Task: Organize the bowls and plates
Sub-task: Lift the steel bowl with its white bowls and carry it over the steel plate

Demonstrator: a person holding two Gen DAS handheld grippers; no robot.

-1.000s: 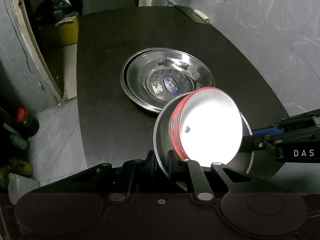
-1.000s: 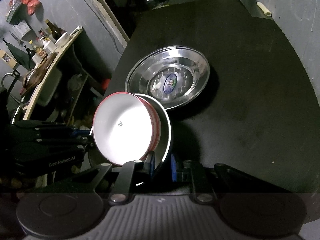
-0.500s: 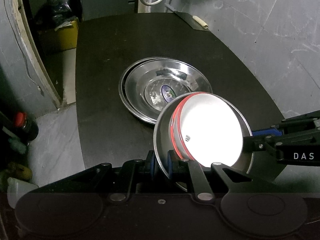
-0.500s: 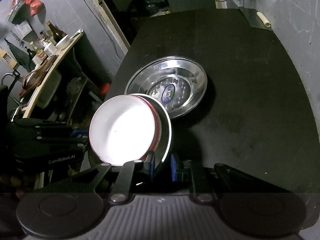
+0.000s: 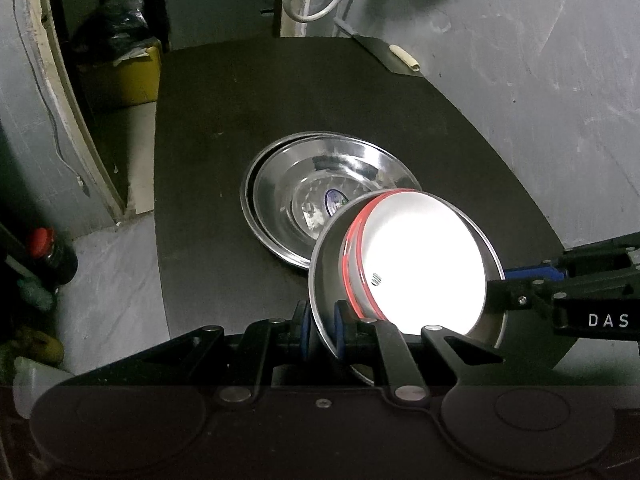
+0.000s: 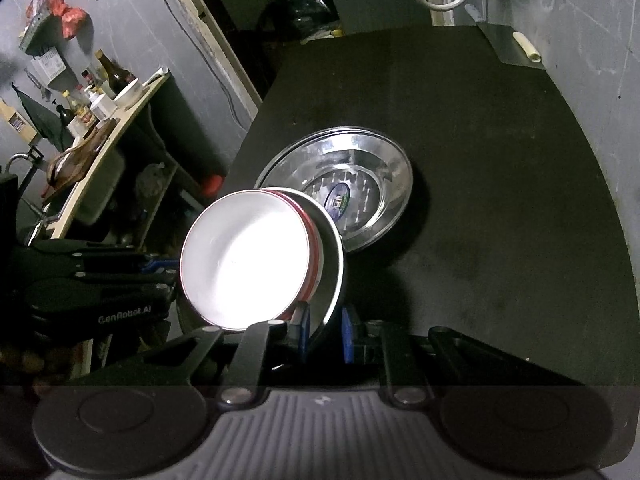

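L gripper (image 5: 320, 330) & R gripper (image 6: 324, 334) both clamped on steel bowl (image 5: 328, 276) rim; red-rimmed white bowls (image 5: 424, 264) inside. Risk: uneven tilt, bowls slide out onto steel plates (image 5: 320, 184).

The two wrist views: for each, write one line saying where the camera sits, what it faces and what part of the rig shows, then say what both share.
Left wrist: on the left claw, facing down at the black table; its fingers clamp the steel bowl.
Right wrist: on the right claw, facing likewise, clamping the opposite rim.
Shared: white bowl nested in the steel bowl, steel plates, each other's claw.
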